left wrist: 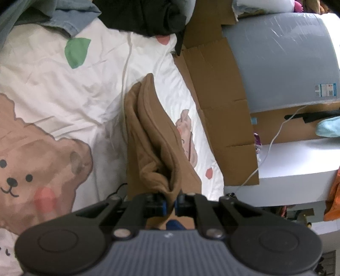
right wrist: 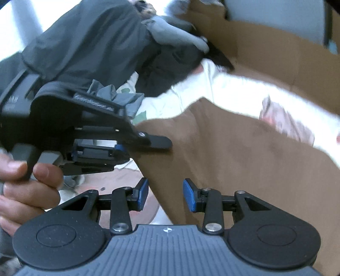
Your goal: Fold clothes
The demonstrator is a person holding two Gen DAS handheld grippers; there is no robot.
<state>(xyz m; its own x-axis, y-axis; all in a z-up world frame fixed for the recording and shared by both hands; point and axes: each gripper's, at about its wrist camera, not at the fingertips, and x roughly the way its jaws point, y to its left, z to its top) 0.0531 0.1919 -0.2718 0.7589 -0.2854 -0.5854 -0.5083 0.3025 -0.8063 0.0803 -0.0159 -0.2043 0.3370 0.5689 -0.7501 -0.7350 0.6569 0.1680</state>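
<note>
A brown garment (left wrist: 153, 135) hangs bunched in a long fold over the white bear-print bedsheet (left wrist: 53, 95). My left gripper (left wrist: 171, 201) is shut on its near end, with cloth pinched between the blue pads. In the right wrist view the same brown garment (right wrist: 233, 159) spreads wide across the sheet (right wrist: 233, 89). My right gripper (right wrist: 165, 194) hovers above it, open, its blue pads apart with nothing pressed between them. The left gripper (right wrist: 136, 148) shows there at the left, held by a person's hand (right wrist: 25, 191), with its fingers on the garment's edge.
A pile of dark clothes (left wrist: 144, 14) and a denim piece (left wrist: 70, 21) lie at the far end of the bed. Flattened cardboard (left wrist: 212, 85) lines the bed's right side, with a grey wrapped slab (left wrist: 276, 59) behind it. A white cable (left wrist: 125, 70) runs across the sheet.
</note>
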